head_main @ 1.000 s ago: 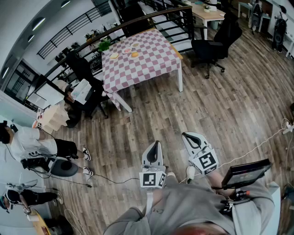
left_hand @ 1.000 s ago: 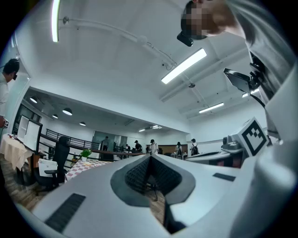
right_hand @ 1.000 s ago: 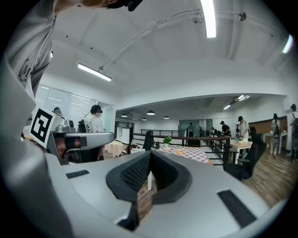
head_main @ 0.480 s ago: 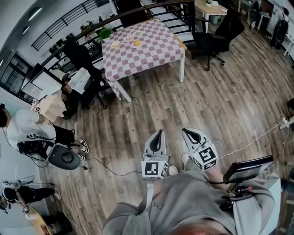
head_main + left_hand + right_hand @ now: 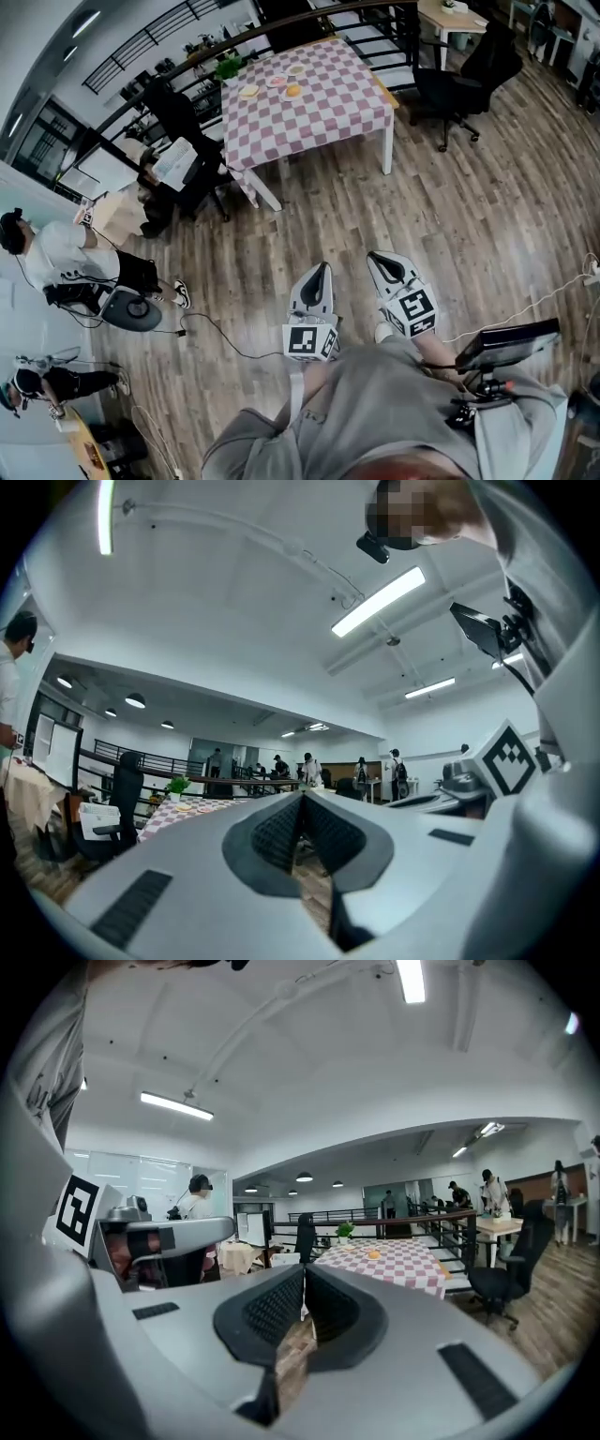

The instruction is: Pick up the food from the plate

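Observation:
Far across the wooden floor stands a table with a pink-and-white checked cloth [image 5: 319, 103]. On its far end lie small plates with food: a pale one [image 5: 249, 91], an orange one [image 5: 293, 91] and a pinkish one [image 5: 277, 82]. My left gripper [image 5: 322, 269] and right gripper [image 5: 379, 258] are held close to my body, well short of the table, both shut with nothing between the jaws. In the right gripper view the table [image 5: 398, 1262] and the orange food [image 5: 373, 1254] show beyond the shut right gripper [image 5: 305, 1271]. In the left gripper view the left gripper [image 5: 302, 795] is shut and the table [image 5: 187, 808] is small at the left.
A black office chair [image 5: 461, 67] stands right of the table and another chair [image 5: 192, 178] to its left. A potted plant [image 5: 228, 67] and a railing are behind it. People [image 5: 61, 262] are at the left, by a round black base [image 5: 131, 311]. A cable [image 5: 220, 345] crosses the floor.
The table has shifted to the right and slightly up in the head view as I moved. Both grippers stayed shut and sit a little higher in the frame.

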A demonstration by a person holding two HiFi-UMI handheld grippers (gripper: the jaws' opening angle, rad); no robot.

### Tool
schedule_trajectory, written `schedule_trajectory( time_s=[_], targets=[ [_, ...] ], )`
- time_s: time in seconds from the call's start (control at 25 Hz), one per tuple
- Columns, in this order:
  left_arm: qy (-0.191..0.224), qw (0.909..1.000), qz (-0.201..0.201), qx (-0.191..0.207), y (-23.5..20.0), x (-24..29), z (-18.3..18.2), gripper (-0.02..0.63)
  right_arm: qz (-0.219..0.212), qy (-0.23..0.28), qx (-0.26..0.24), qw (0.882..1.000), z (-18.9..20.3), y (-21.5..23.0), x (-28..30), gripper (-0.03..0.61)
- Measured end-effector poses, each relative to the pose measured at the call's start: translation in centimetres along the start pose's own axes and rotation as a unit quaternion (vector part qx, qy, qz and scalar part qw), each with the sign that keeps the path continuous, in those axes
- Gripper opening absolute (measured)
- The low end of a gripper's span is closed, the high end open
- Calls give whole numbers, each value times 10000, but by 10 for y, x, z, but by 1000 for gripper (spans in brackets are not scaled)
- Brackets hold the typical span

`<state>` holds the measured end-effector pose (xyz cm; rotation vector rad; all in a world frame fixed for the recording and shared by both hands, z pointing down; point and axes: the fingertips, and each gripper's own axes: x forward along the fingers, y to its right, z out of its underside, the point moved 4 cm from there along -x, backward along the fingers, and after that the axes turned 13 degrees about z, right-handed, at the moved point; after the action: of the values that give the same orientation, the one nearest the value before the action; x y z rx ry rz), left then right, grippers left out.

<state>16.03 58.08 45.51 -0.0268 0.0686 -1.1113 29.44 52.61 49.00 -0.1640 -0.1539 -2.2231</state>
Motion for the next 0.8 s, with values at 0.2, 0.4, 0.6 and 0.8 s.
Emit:
schedule_trajectory(
  time_s=[0.2, 0.4, 0.6, 0.8],
  targets=[
    [0, 9996, -275, 44, -17, 22, 1, 8, -297, 59, -73, 9995, 6, 15, 35, 17],
    [-74, 9996, -258, 57, -27, 40, 6, 8, -248, -138, 28, 9996, 8, 31, 56, 17],
    [32, 9996, -261, -39, -61, 71, 11, 8, -177, -233, 85, 9995, 7, 43, 92, 17],
    [92, 9998, -89, -152, -118, 106, 13, 8, -24, -324, 66, 9994, -4, 44, 154, 17]
  ],
)
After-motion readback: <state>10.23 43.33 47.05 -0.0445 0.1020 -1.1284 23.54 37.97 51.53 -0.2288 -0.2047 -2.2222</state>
